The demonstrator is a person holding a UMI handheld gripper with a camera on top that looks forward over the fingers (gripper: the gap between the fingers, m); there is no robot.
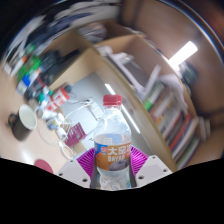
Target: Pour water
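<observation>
The blue label point(113, 156) on the water bottle point(112, 140) between my fingers shows white print, possibly Chinese characters above Latin letters, too small for me to read. Nothing else carries readable text.

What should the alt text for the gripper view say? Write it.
A clear water bottle with a red cap and blue label stands between the gripper's fingers, which press on its sides. Beyond it, the scene tilts: a wooden desk with cluttered items, a dark mug and bookshelves.
</observation>
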